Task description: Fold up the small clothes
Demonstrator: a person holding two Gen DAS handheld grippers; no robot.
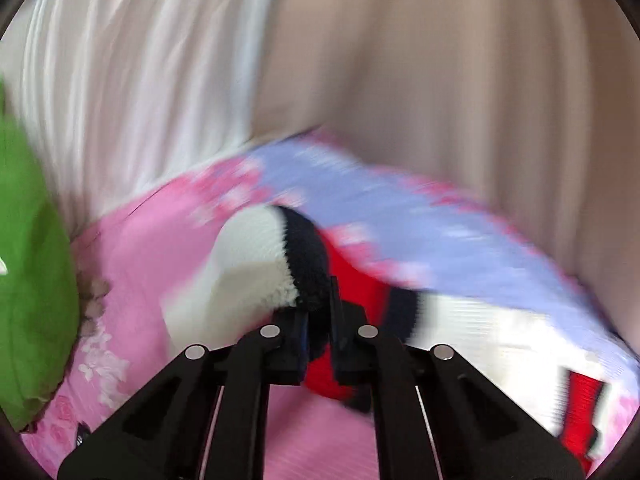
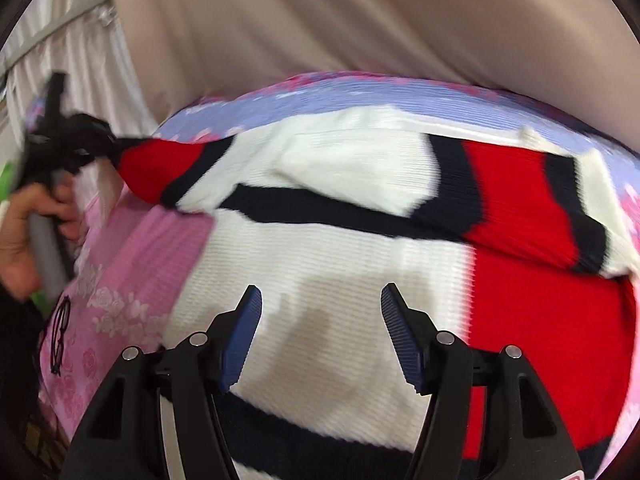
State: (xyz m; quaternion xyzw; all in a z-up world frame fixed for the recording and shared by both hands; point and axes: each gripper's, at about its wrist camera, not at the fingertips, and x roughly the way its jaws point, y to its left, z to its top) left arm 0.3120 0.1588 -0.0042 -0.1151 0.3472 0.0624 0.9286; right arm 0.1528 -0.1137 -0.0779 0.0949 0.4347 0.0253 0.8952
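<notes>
Bed [image 2: 132,264] carries everything: pink rose-print sheet, with a lilac floral band toward the far edge. Beige curtain [image 2: 320,20] hangs behind it, white pleated curtain [image 1: 120,60] to one side, and something green [image 1: 32,260] sits at the left edge of the left wrist view; can't tell what it is.

Sweater [image 2: 320,248] lies spread on the bed, a chunky ribbed knit in white, red and navy blocks. One sleeve is already crossed over the body at the far right. The other sleeve [image 2: 160,168] is pulled out taut to the side, lifted off the sheet.

Step in hand, as I read it: sleeve fold. Left tool [image 1: 318,320] is clamped tight on the sleeve's cuff end, red and navy knit bunched between the closed fingers, white fleecy inner face showing. Person's hand [image 2: 24,232] grips that tool's handle in the right wrist view. Heavy motion blur in both views, so fine detail is soft.

Right tool [image 2: 320,320] hovers low over the white body panel near the hem, fingers spread wide, holding nothing. Contact with the knit: can't tell.

Next move probably calls for:
- carry the cuff across the body, lay it flat over the chest
- right tool pins the body or grabs the hem so the knit doesn't drag
- the thick knit looks likely to spring back, so press it after release
</notes>
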